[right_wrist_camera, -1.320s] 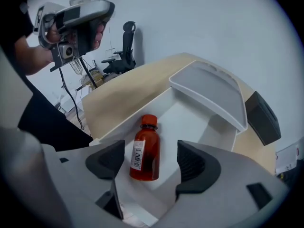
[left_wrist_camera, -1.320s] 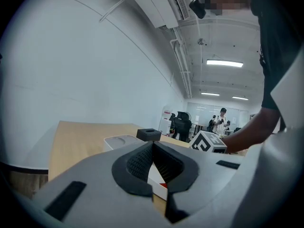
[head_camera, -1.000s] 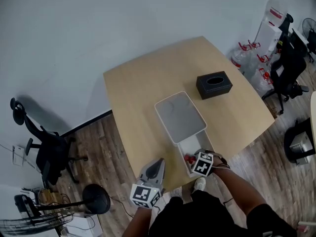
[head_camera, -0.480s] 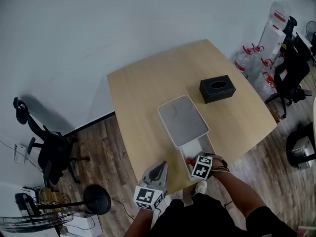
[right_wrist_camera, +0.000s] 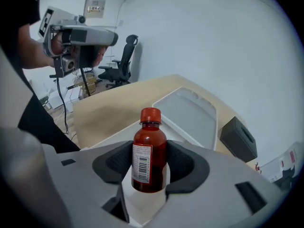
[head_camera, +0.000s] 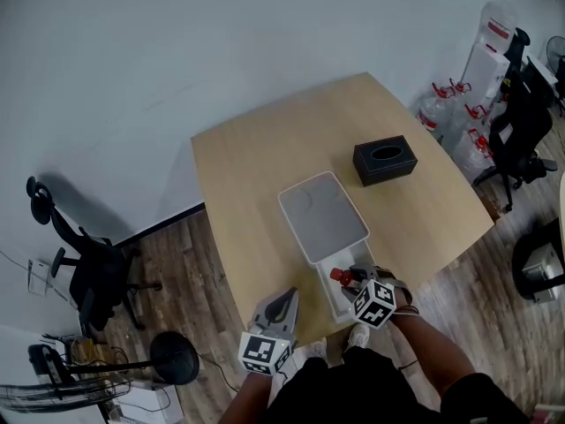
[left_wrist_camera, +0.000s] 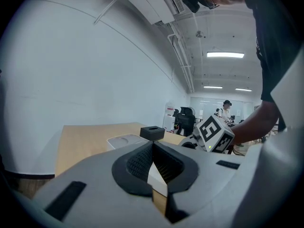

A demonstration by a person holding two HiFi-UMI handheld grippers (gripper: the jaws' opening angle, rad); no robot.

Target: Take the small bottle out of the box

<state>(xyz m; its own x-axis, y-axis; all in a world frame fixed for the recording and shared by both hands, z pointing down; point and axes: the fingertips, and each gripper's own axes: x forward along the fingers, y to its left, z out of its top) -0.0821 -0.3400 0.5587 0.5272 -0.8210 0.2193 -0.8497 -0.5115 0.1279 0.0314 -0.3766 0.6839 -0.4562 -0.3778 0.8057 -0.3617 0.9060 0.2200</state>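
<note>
While the right gripper (right_wrist_camera: 149,163) is holding the small bottle (right_wrist_camera: 149,146) over the box (head_camera: 324,285), its fingers, having just been closing, are squeezing its round middle. It is looking light, hard and slippery. On the left gripper (left_wrist_camera: 152,163), the fingers are touching, empty.

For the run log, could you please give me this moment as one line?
right gripper: jaws just closed on small bottle, upright over box | left gripper: shut, empty

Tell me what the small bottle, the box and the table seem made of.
Small bottle: likely clear glossy plastic, dark red liquid showing through. Box: probably matte white plastic, smooth rounded rim. Table: light wood-look top, faint grain; laminate or veneer.
</note>
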